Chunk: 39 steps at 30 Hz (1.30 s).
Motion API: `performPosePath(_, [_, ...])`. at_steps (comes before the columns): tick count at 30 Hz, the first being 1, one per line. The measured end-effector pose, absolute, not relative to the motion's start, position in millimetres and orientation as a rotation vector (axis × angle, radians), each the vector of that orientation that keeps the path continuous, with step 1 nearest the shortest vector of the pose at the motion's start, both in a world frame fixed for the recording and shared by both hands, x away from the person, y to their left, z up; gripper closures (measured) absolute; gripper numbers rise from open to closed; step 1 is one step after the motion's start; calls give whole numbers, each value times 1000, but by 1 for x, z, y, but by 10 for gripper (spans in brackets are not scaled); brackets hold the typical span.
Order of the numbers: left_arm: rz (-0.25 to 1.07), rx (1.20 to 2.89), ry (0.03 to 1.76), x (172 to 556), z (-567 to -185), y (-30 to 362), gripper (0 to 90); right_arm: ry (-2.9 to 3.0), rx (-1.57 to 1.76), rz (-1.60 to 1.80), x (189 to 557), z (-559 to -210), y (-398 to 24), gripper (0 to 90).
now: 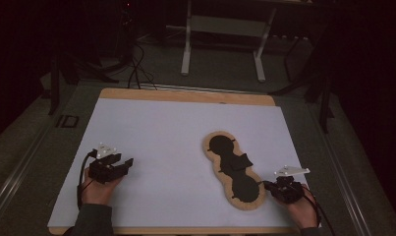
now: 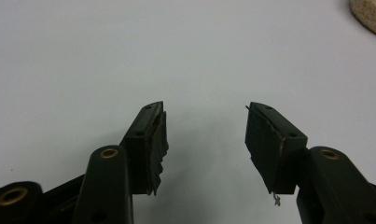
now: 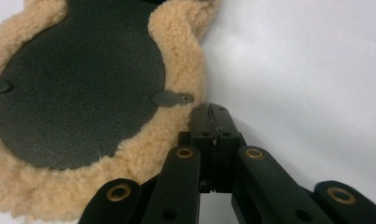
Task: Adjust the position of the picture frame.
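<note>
The fleece-edged black pad lies flat on the white counter toward its right side, spread out so its woolly rim is easy to reach. The right hand-held gripper rests at the pad's near end with jaws pressed together, nothing visibly between them, tip touching the fleece, probably poised to nudge or pinch it. The left hand-held gripper waits well apart on bare counter, jaws spread and empty.

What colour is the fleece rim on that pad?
Tan fleece rim around a black centre; best in the right gripper view.
</note>
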<state>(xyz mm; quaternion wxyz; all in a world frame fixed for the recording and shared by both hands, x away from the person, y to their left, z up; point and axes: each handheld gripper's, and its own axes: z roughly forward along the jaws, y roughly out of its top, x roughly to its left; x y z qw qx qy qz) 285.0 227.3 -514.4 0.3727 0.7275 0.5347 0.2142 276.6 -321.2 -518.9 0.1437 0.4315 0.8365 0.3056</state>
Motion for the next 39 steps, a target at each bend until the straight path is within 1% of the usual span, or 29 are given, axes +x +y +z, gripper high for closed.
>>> performPosePath(30, [571,1872,1328,284,-513,223,484,2549,1091,977,275,-520,-273,900])
performPosePath(39, [575,1867,1329,285,-513,224,461,2558,1056,1019,277,-520,-260,900])
